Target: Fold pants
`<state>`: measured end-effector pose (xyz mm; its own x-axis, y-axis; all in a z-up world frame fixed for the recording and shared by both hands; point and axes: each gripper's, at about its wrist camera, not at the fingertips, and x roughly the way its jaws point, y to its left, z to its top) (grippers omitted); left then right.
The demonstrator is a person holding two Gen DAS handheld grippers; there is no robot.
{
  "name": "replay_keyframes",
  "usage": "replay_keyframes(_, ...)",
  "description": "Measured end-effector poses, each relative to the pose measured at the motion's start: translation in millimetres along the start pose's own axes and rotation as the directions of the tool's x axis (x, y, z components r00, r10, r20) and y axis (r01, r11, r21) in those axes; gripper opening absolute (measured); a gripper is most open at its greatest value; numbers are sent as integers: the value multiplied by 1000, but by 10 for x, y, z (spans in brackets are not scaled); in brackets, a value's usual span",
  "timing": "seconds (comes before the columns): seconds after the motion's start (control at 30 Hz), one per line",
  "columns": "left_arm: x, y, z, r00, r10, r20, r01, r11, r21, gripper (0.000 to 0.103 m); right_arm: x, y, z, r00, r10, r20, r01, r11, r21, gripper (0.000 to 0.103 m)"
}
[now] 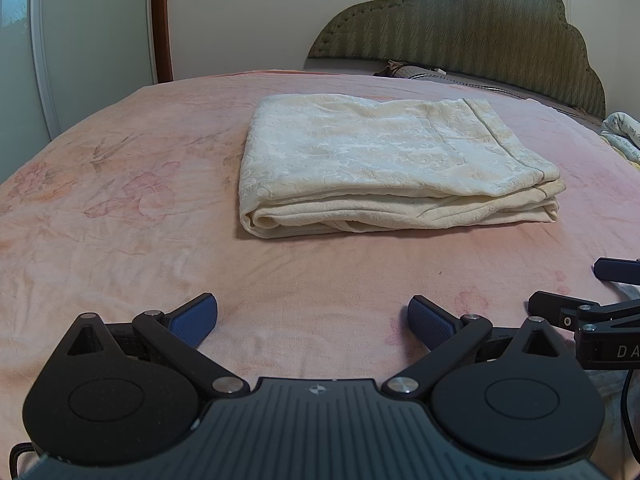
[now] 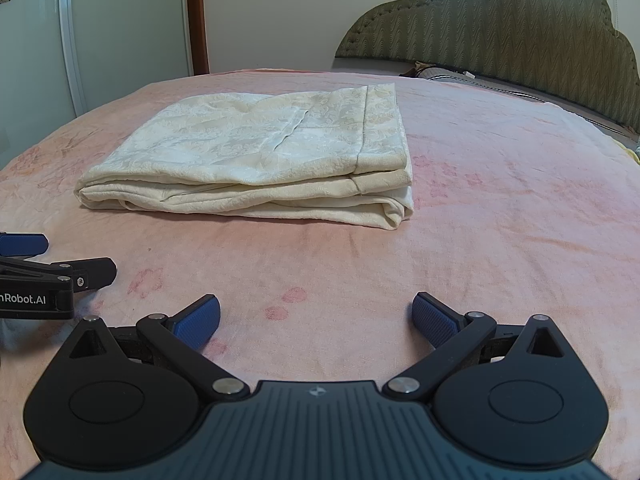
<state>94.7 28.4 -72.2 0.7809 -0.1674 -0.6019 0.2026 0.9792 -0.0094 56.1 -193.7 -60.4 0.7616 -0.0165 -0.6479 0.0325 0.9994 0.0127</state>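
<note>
Cream patterned pants (image 1: 384,164) lie folded in a flat rectangular stack on the pink bed cover; they also show in the right wrist view (image 2: 256,160). My left gripper (image 1: 313,322) is open and empty, low over the cover, well in front of the pants. My right gripper (image 2: 316,320) is open and empty, also in front of the pants. Each gripper shows in the other's view: the right gripper (image 1: 576,292) at the right edge, the left gripper (image 2: 68,260) at the left edge.
The pink floral bed cover (image 1: 120,208) spreads all around the pants. A green padded headboard (image 1: 480,28) with pillows stands at the back right. A light sliding door (image 1: 92,20) and wooden frame are at the back left. Other fabric (image 1: 624,136) lies at the right edge.
</note>
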Motion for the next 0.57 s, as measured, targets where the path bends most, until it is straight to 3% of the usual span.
replay_keyframes(0.57, -5, 6, -2, 1000, -6, 3, 6, 1000, -9, 103, 0, -2, -2, 1000, 0, 0, 0, 1000, 0, 103)
